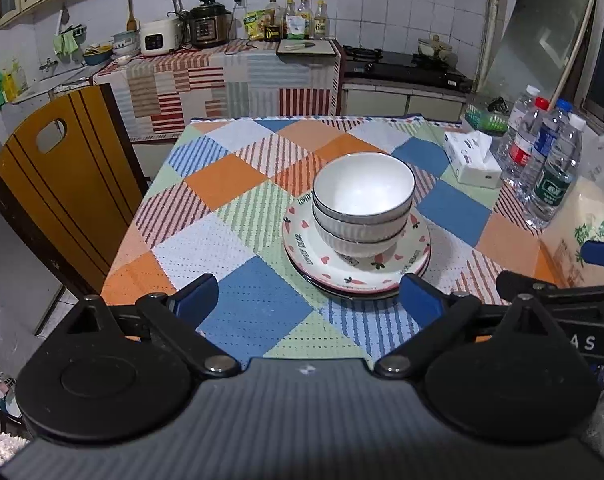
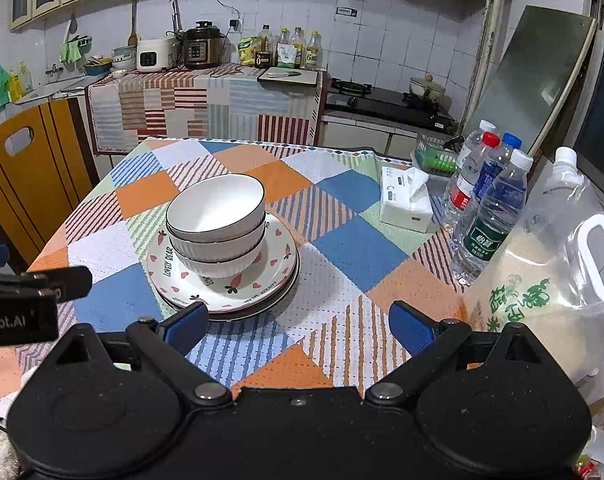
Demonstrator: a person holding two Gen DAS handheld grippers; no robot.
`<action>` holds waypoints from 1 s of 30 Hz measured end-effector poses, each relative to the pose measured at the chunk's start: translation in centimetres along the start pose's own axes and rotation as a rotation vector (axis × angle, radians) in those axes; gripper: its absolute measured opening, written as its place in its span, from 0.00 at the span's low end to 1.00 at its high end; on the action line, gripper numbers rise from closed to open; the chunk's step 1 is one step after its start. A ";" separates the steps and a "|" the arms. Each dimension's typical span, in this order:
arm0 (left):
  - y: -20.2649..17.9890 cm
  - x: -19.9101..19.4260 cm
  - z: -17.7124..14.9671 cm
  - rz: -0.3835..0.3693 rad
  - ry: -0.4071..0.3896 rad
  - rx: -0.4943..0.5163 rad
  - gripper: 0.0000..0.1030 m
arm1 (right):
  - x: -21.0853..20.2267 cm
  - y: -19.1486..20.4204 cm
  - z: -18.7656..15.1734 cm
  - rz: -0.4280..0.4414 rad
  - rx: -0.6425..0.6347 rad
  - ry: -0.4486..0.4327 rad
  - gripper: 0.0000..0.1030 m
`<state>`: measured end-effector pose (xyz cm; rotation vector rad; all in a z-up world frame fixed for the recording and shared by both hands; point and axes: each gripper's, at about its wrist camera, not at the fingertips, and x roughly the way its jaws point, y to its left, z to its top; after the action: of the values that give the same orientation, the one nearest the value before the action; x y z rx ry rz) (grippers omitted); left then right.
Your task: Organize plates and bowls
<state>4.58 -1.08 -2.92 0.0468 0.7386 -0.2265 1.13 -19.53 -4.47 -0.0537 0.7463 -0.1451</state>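
Three white ribbed bowls with dark rims are nested in one stack. The stack stands on a pile of plates; the top plate is white with hearts and carrots. All sit on the checked tablecloth. My left gripper is open and empty, just in front of the pile. In the right wrist view the bowls and plates lie ahead to the left. My right gripper is open and empty, its left finger close to the plates' near edge.
A tissue box, several water bottles and a large bag of rice crowd the table's right side. A wooden chair stands at the left. Counter, cookers and stove are behind.
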 end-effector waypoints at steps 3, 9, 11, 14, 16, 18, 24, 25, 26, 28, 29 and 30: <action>-0.1 0.2 0.0 0.003 0.015 -0.003 0.96 | 0.2 -0.1 -0.1 -0.003 0.006 0.008 0.96; -0.1 0.3 0.0 0.019 0.021 -0.007 0.96 | 0.5 -0.2 -0.2 -0.007 0.013 0.018 0.96; -0.1 0.3 0.0 0.021 0.021 -0.009 0.96 | 0.6 -0.2 -0.2 -0.007 0.012 0.022 0.96; -0.1 0.3 0.0 0.019 0.022 -0.008 0.96 | 0.7 -0.3 -0.3 -0.007 0.013 0.028 0.96; -0.1 0.2 0.0 0.016 0.022 -0.013 0.96 | 0.7 -0.2 -0.3 -0.007 0.013 0.029 0.96; -0.1 0.2 0.0 0.011 0.021 -0.015 0.96 | 0.7 -0.2 -0.3 -0.005 0.013 0.028 0.96; 0.4 0.1 -0.4 0.014 0.008 -0.027 0.96 | 0.8 -0.2 -0.3 -0.004 0.009 0.033 0.96; 0.5 0.0 -0.4 0.013 0.006 -0.029 0.96 | 0.8 -0.2 -0.3 -0.004 0.009 0.034 0.96; 0.6 0.0 -0.4 0.013 0.003 -0.033 0.96 | 0.8 -0.2 -0.3 -0.004 0.008 0.035 0.96; 0.7 -0.1 -0.4 0.012 0.003 -0.037 0.96 | 0.7 -0.1 -0.4 -0.004 0.006 0.034 0.96; 0.8 -0.1 -0.5 0.010 0.003 -0.039 0.96 | 0.7 -0.1 -0.4 -0.003 0.005 0.035 0.96; 0.8 -0.1 -0.3 0.009 0.005 -0.040 0.96 | 0.7 -0.1 -0.4 -0.003 0.004 0.036 0.96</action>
<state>4.48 -0.29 -3.12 0.0127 0.7472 -0.2035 1.37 -19.74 -5.25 -0.0488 0.7814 -0.1502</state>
